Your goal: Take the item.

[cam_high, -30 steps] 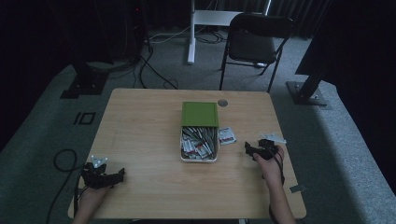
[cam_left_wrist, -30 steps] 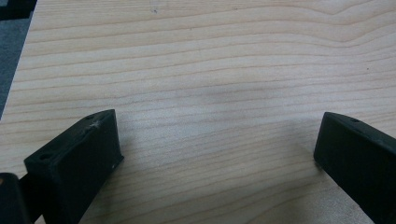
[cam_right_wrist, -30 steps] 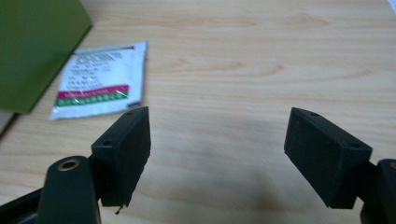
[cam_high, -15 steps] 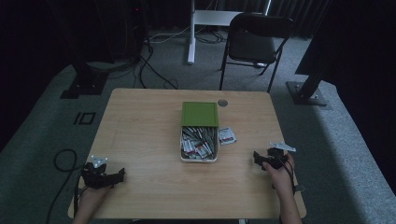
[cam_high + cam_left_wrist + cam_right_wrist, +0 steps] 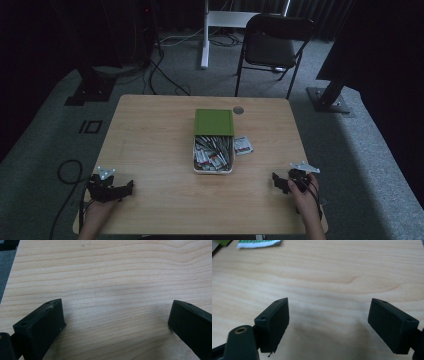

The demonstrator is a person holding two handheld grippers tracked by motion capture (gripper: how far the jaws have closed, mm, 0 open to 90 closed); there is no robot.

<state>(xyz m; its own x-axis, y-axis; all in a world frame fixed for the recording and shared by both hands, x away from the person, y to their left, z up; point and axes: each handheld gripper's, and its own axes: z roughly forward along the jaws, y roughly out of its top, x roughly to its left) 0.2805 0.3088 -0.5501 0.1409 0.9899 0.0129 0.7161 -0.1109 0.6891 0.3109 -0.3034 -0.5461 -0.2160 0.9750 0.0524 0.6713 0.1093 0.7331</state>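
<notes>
The table (image 5: pixel 150 150) carries one work item: an open box (image 5: pixel 213 155) at frame centre in the high view, with its green lid (image 5: pixel 214 122) lying flat at the box's upper edge. The box is full of small sachets (image 5: pixel 212 152), mostly dark with red and white ends. One loose sachet (image 5: pixel 243 145) lies on the wood, touching or just beside the box's right wall. A small round disc (image 5: pixel 238 110) sits near the lid's upper right corner.

The left gripper (image 5: pixel 111 190) is at the lower left of the high view, near the table's front edge. Its jaws stand wide apart with only bare wood between them in the left gripper view. The right gripper (image 5: pixel 283 182) is at the lower right, also near the front edge. Its jaws are likewise spread and hold nothing.

Both tools are well apart from the box, one on each side. This reads as a neutral rest posture: the jaws are ready to take a sachet, and the central work area is left unobstructed.

In the right gripper view, the loose sachet's green-and-white printed edge shows at the upper left. The print is too blurred to read. No brand or label is legible on the lid or the sachets.
</notes>
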